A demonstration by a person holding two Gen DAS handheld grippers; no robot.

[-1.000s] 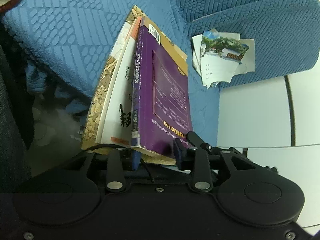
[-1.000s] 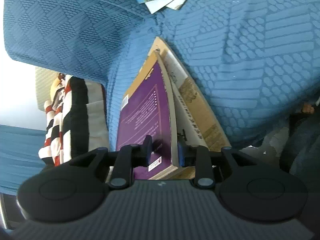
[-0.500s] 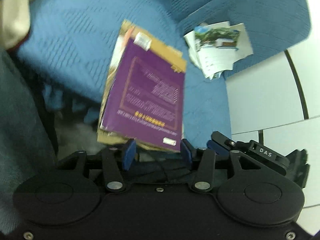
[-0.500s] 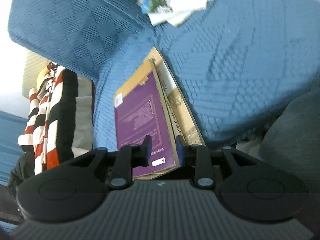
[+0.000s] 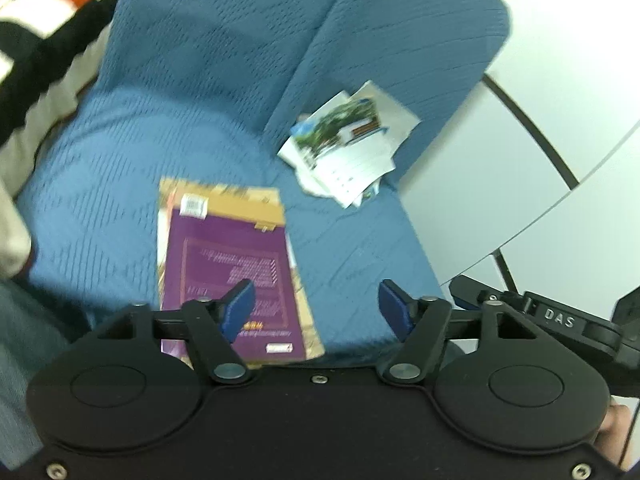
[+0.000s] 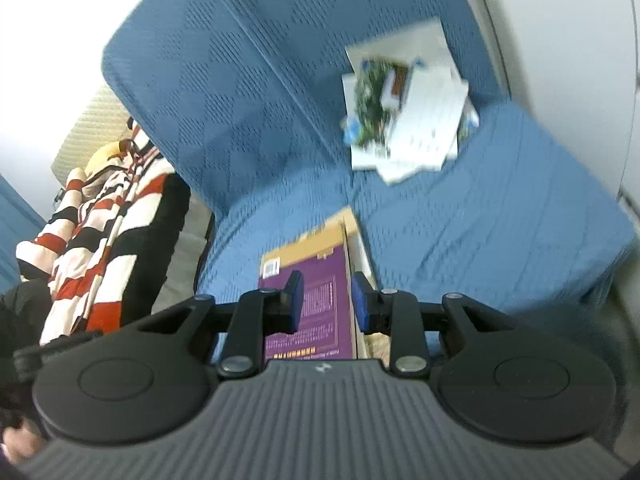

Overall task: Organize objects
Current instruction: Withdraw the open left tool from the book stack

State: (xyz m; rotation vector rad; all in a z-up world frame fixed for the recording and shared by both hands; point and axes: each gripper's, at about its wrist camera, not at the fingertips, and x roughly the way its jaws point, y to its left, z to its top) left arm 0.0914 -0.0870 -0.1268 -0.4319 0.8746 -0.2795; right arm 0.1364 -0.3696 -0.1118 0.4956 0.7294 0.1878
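Two stacks lie on the blue sofa seat [image 5: 100, 216]: the books [image 5: 230, 280] flat at the front, loose papers [image 5: 346, 152] against the backrest. The left claw [image 5: 316, 306] has just spread wide and holds nothing; the right claw [image 6: 326, 300] stands narrowly parted, also holding nothing. Next, the papers should be gathered squarely by their edges.

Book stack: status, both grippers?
Left gripper open, jaws just widened, empty. Right gripper open, empty. Book stack flat on blue sofa; loose papers beyond.

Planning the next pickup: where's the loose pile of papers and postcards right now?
In the left wrist view the paper pile lies up and right of the purple book, on the blue sofa, against the backrest near its end.
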